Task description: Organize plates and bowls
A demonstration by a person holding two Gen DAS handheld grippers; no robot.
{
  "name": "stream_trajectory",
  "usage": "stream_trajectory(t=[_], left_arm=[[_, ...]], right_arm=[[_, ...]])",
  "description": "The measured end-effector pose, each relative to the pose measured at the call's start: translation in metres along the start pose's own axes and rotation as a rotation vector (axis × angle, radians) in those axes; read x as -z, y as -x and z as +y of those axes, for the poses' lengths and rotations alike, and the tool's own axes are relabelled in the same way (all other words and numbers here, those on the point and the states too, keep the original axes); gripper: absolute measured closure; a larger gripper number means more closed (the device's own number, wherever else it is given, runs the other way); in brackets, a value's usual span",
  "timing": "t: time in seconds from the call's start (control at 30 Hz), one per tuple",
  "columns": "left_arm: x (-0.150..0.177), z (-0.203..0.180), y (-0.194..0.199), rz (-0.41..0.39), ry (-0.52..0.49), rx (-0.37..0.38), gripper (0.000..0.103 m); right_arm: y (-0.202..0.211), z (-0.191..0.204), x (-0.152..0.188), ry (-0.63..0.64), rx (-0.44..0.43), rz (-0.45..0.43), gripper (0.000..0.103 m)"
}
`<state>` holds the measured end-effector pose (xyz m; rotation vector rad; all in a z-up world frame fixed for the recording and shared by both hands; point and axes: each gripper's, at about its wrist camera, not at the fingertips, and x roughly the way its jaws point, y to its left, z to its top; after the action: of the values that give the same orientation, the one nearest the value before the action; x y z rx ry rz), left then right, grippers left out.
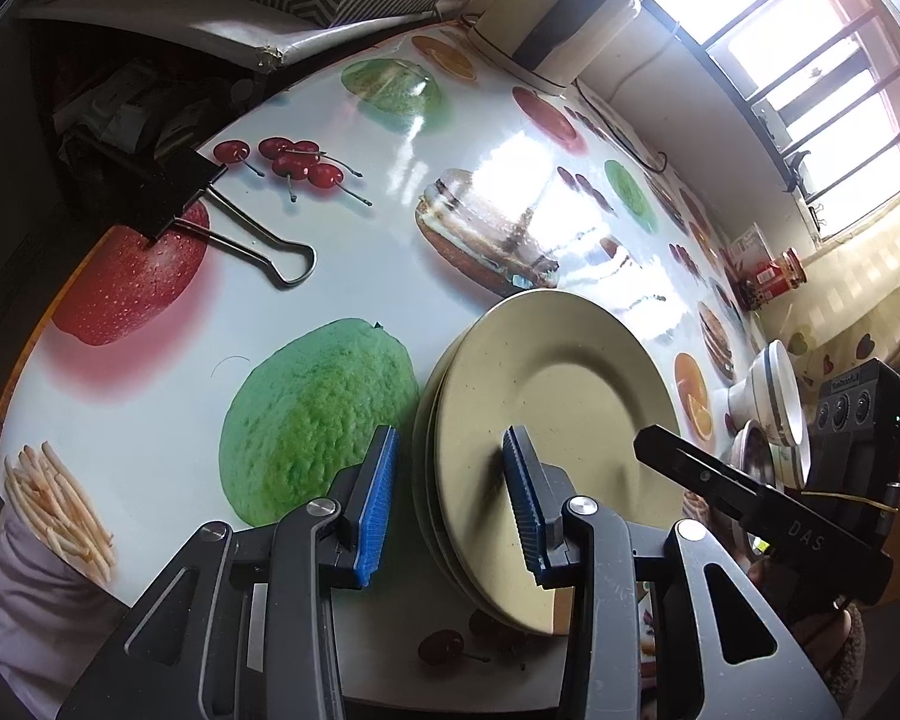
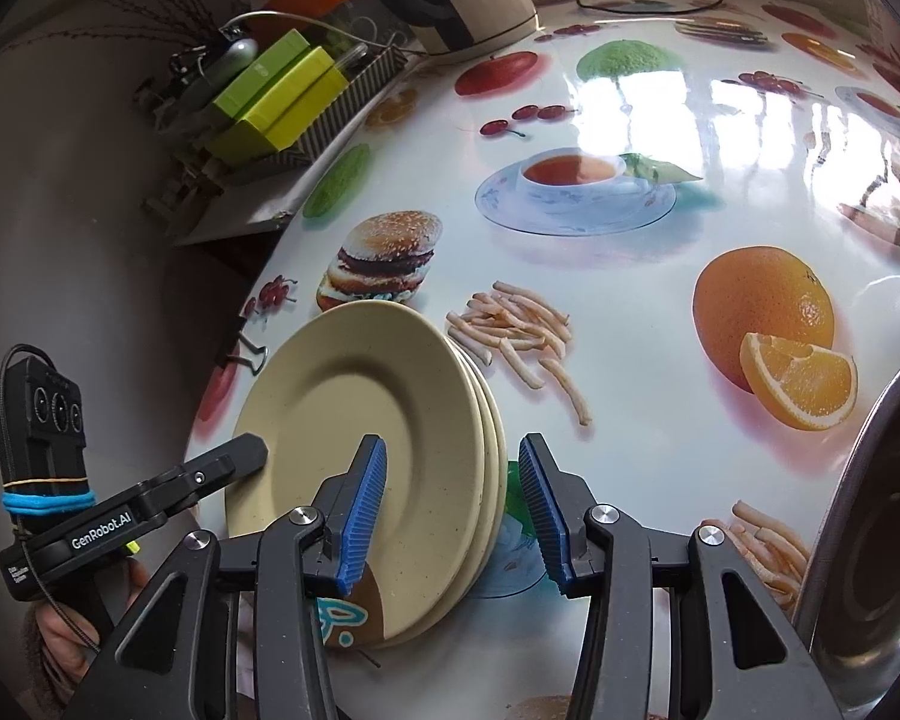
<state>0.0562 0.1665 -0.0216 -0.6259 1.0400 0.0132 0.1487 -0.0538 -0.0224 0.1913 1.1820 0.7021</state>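
Left gripper (image 1: 450,495) has its blue-padded jaws spread, straddling the near-left rim of a stack of cream plates (image 1: 546,420); neither pad presses on the rim, one standing outside the stack over the tabletop (image 1: 330,276), the other above the top plate's face. Right gripper (image 2: 450,498) is spread the same way over the opposite rim of the stack, one pad above the top plate, the other outside it, with no pinch visible. No earlier view is given to compare.

Plates lie flat, faces up, roughly three deep and slightly offset so the lower rims show as steps. Being round, they have no long axis. They sit near the tabletop's front edge, on the glossy fruit-and-food print.

Toward the right edge, seen from the left wrist, a white bowl with a dark band (image 1: 777,396) appears tilted on its side, mouth facing away from the plates, touching other bowls whose number I cannot tell. A steel bowl (image 2: 870,546) fills the right side of the right wrist view. A black binder clip (image 1: 210,204) grips the tabletop's left edge.
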Motion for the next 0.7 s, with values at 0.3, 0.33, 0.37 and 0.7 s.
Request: stream_trajectory(t=[0.3,0.33,0.37,0.7], left_arm=[[-0.004,-0.005,-0.005,0.008,0.002,-0.003,0.066],[-0.005,-0.006,-0.005,0.006,-0.002,-0.006,0.066],[-0.006,-0.007,-0.006,0.006,-0.001,-0.009,0.066],[-0.023,-0.014,-0.017,0.019,-0.018,-0.018,0.065]], right_arm=[[-0.005,-0.001,-0.001,-0.018,-0.035,0.027,0.060],[-0.005,-0.001,-0.002,-0.018,-0.032,0.028,0.061],[-0.005,-0.002,-0.002,-0.019,-0.028,0.029,0.064],[-0.006,-0.009,-0.014,-0.043,-0.011,0.028,0.067]])
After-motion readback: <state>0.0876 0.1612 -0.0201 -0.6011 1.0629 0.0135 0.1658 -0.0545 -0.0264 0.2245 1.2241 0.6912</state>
